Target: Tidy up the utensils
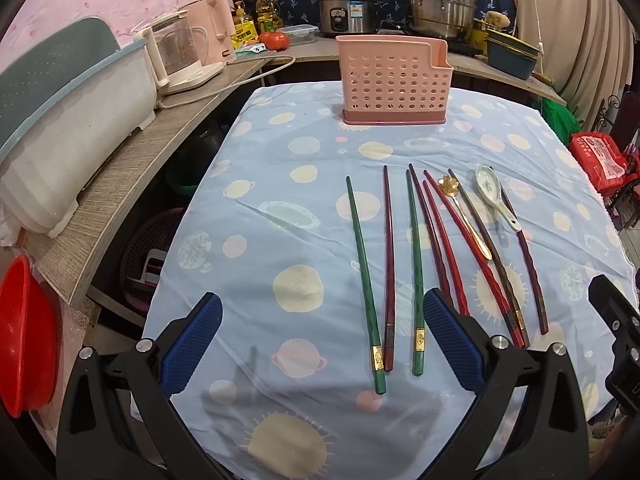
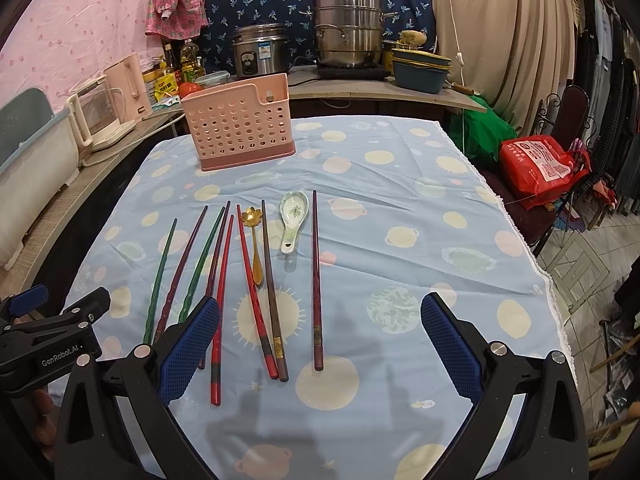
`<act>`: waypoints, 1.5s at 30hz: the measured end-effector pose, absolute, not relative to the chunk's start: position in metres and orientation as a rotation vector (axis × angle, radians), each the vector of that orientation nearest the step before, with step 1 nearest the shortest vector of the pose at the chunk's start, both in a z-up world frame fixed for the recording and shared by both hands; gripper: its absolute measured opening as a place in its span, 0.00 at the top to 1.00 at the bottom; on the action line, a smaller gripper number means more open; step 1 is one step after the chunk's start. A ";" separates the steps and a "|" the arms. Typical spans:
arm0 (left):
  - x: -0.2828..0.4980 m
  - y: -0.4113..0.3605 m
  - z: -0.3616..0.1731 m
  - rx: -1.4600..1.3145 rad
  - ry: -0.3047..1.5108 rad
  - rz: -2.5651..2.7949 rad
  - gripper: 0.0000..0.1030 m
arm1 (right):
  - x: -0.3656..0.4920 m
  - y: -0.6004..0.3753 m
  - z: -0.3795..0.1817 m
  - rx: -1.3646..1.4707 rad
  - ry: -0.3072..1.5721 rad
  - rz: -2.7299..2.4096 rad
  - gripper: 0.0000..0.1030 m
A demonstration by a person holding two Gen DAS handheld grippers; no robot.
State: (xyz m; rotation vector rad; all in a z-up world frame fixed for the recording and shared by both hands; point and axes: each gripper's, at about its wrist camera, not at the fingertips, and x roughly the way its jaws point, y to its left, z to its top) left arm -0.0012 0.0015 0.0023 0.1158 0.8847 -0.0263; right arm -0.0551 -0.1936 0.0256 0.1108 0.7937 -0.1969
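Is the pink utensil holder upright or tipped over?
Upright. The pink utensil holder stands on its darker base on the tablecloth, open top facing up; no utensil tips show above its rim.

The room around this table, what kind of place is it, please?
Most likely a home kitchen: a rice cooker, a steel steamer pot and cooking oil bottles stand on the counter behind the table.

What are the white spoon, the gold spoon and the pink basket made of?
White spoon: likely glazed ceramic, glossy with a green painted motif. Gold spoon: apparently polished metal, shiny gold with a flower-shaped bowl. Pink basket: looks like matte moulded plastic, with regular holes.
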 end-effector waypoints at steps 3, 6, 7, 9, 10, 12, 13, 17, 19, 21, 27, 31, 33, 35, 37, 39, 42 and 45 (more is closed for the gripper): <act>-0.002 0.000 0.003 0.124 0.878 -0.033 0.07 | -0.055 -0.194 0.026 0.110 0.795 -0.196 0.06; -0.002 0.001 0.003 0.121 0.868 -0.030 0.07 | -0.055 -0.194 0.026 0.111 0.794 -0.196 0.06; -0.002 0.001 0.003 0.118 0.866 -0.035 0.07 | -0.054 -0.194 0.026 0.111 0.794 -0.198 0.06; -0.002 0.002 0.003 0.111 0.857 -0.030 0.07 | -0.054 -0.195 0.026 0.111 0.795 -0.200 0.06; -0.002 0.003 0.003 0.105 0.849 -0.030 0.07 | -0.053 -0.195 0.026 0.111 0.795 -0.203 0.06; -0.001 0.004 0.004 0.096 0.833 -0.024 0.07 | -0.053 -0.196 0.024 0.113 0.797 -0.205 0.06; -0.001 0.004 0.004 0.093 0.826 -0.026 0.07 | -0.052 -0.197 0.023 0.113 0.798 -0.206 0.06; 0.003 0.003 0.002 0.093 0.819 -0.019 0.07 | -0.047 -0.200 0.019 0.118 0.804 -0.208 0.06; 0.009 0.004 -0.002 0.091 0.844 -0.019 0.07 | -0.044 -0.202 0.017 0.120 0.807 -0.209 0.06; 0.016 0.005 -0.007 0.090 0.882 -0.011 0.07 | -0.040 -0.203 0.014 0.118 0.810 -0.211 0.06; 0.034 0.011 -0.026 0.089 0.924 0.007 0.07 | -0.022 -0.208 0.002 0.124 0.828 -0.217 0.06; 0.047 0.015 -0.041 0.079 0.954 0.012 0.07 | -0.010 -0.211 -0.007 0.126 0.844 -0.216 0.08; 0.051 0.018 -0.047 0.069 0.968 0.009 0.07 | -0.005 -0.213 -0.013 0.127 0.858 -0.216 0.11; 0.054 0.018 -0.051 0.062 0.972 0.001 0.07 | 0.000 -0.215 -0.019 0.133 0.871 -0.215 0.13; 0.057 0.016 -0.053 0.067 0.976 -0.007 0.07 | 0.005 -0.216 -0.024 0.142 0.886 -0.213 0.17; 0.060 0.013 -0.056 0.072 0.978 -0.013 0.07 | 0.009 -0.218 -0.028 0.148 0.895 -0.209 0.21; 0.066 0.009 -0.065 0.079 0.995 -0.022 0.10 | 0.014 -0.218 -0.035 0.150 0.914 -0.204 0.26; 0.070 0.008 -0.073 0.077 1.018 -0.031 0.14 | 0.017 -0.218 -0.042 0.151 0.930 -0.198 0.32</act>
